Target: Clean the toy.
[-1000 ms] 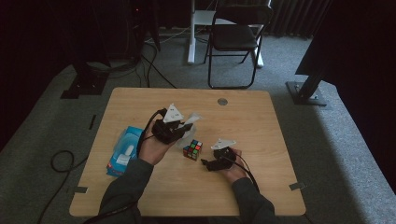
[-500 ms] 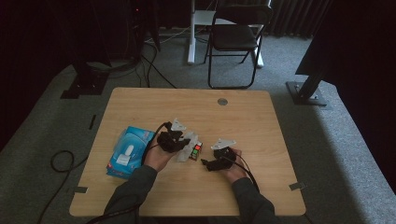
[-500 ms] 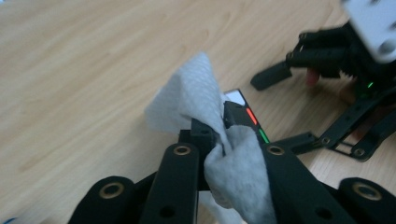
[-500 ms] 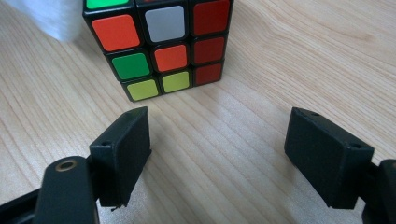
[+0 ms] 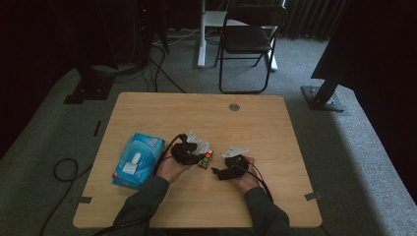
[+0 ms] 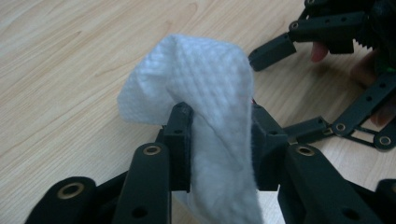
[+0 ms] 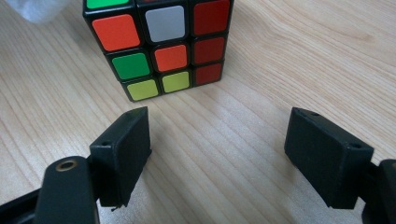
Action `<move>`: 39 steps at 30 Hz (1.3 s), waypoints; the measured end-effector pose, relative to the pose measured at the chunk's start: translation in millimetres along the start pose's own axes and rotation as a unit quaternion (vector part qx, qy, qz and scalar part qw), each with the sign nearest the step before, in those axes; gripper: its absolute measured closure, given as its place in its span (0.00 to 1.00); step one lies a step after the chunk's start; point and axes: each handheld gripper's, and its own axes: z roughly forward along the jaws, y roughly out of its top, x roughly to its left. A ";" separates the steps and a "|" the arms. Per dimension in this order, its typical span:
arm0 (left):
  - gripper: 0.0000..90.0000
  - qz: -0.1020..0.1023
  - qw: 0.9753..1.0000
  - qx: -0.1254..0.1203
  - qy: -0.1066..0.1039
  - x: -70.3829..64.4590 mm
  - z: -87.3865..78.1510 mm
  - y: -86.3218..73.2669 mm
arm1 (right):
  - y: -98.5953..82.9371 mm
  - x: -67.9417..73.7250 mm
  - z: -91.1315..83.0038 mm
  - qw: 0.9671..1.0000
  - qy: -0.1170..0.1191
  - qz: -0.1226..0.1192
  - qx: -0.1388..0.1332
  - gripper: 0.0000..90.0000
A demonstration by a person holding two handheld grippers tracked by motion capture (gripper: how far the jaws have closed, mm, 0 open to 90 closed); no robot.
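A scrambled puzzle cube (image 5: pixel 205 160) (image 7: pixel 163 42) sits on the wooden table (image 5: pixel 255 128) between my two grippers. My left gripper (image 5: pixel 189 150) (image 6: pixel 218 119) is shut on a white tissue (image 5: pixel 196 139) (image 6: pixel 201 74), which drapes over its jaws just left of the cube. My right gripper (image 5: pixel 216 172) (image 7: pixel 224 149) rests low on the table right of the cube. It is open, and the cube stands a little beyond its fingertips with nothing between them. One of its fingers (image 6: pixel 273 50) shows in the left gripper view.
A blue tissue pack (image 5: pixel 137 160) lies at the table's left side beside my left hand. A round grommet (image 5: pixel 234 106) sits near the far edge. A folding chair (image 5: pixel 248 42) stands on the floor beyond the table.
My left gripper has carried the tissue down and toward the cube, ending right beside it. The right gripper and the cube have stayed put.
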 end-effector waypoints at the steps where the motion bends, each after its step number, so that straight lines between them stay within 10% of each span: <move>1: 0.75 -0.001 1.000 0.000 -0.001 1.0 -0.2 -0.2 | 0.1 0.2 0.1 1.000 0.000 0.000 0.000 0.25; 8: 0.85 -0.010 1.000 -0.004 -0.011 7.7 -0.3 -1.5 | 8.1 7.7 1.9 0.999 0.031 -0.012 -0.009 0.25; 39: 0.92 -0.006 1.000 -0.008 -0.002 9.7 -14.4 -19.6 | 25.0 19.9 22.9 0.997 0.037 -0.054 -0.046 0.38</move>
